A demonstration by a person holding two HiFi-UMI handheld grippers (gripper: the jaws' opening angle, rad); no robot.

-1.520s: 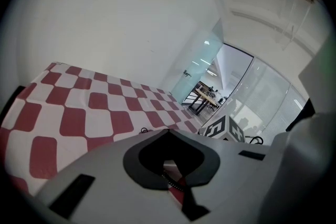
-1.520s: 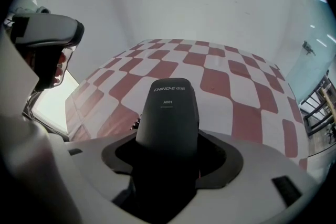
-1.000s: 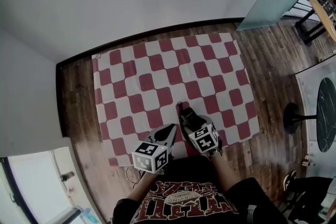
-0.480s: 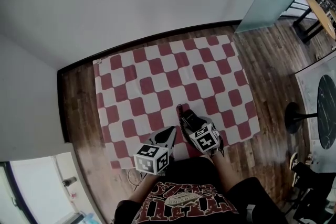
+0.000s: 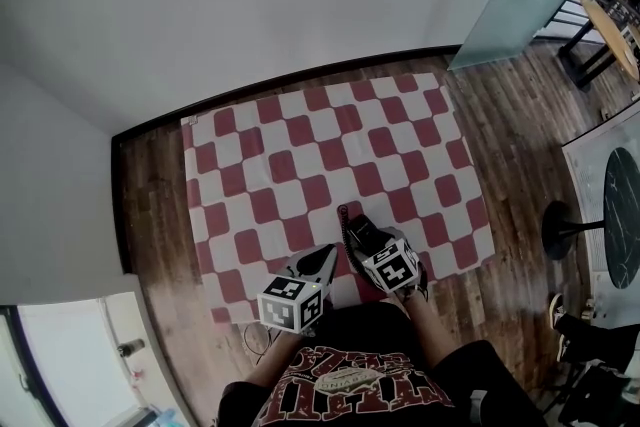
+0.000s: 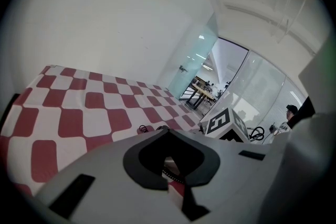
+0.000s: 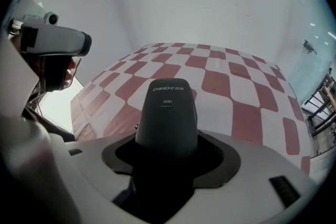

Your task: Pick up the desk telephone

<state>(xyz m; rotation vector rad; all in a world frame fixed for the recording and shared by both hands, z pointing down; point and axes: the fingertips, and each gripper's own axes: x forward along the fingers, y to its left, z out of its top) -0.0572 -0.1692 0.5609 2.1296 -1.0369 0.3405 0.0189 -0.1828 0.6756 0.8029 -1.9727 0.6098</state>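
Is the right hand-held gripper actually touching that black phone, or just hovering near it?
Touching. The right gripper view shows the black phone wedged between the jaws of the right hand-held gripper, with no gap on either side.

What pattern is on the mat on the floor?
The mat is red-and-white checkered, clearest in the head view.

1. The left hand-held gripper (image 5: 325, 257) is held low in front of the torso. It points forward and slightly right, with its jaws together at the tips and nothing clamped.
2. The right hand-held gripper (image 5: 357, 233) sits just beside it, angled forward and left. Its jaws are closed on a dark telephone handset (image 7: 167, 113).
3. The left forearm (image 5: 262, 367) and right forearm (image 5: 422, 307) are bent in close to the body.
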